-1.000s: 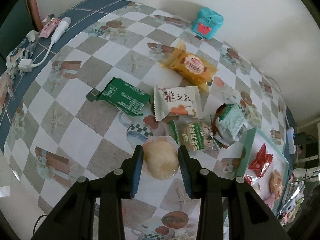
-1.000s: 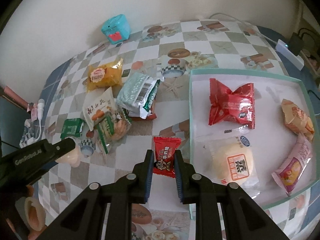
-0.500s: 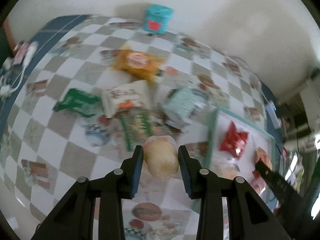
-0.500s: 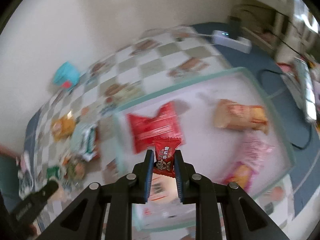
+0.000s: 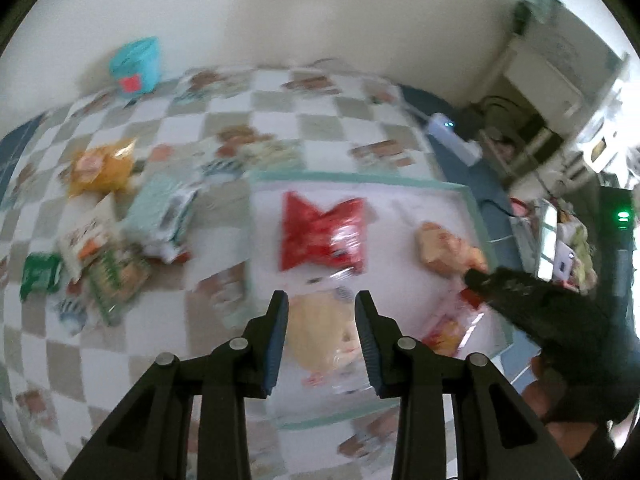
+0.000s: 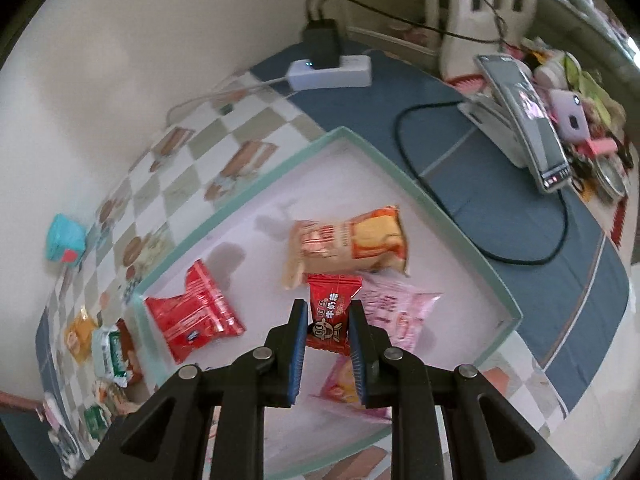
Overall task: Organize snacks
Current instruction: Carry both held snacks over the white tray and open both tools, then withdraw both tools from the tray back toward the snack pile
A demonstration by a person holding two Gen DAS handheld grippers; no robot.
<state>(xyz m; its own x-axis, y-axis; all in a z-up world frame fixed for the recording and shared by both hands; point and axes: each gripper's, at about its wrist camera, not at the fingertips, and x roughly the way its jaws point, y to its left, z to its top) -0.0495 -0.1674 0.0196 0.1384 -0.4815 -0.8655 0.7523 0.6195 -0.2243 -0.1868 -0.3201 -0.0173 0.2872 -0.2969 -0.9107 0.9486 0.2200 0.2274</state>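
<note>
Over the worktop's tray [image 6: 456, 216], our left gripper [image 5: 322, 308] clamps a bun [image 5: 320, 336], right gripper [image 6: 328, 316] a red candy [image 6: 334, 308]; we should release low, onto bare spots.

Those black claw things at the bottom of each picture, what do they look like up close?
Both are alike. The left gripper and the right gripper are matte black plastic, each with two angular, branching fingers joined by round silver pins. The inner faces carry ribbed blue pads. No cables or sleeves show on them; any lettering is too blurred to read.
</note>
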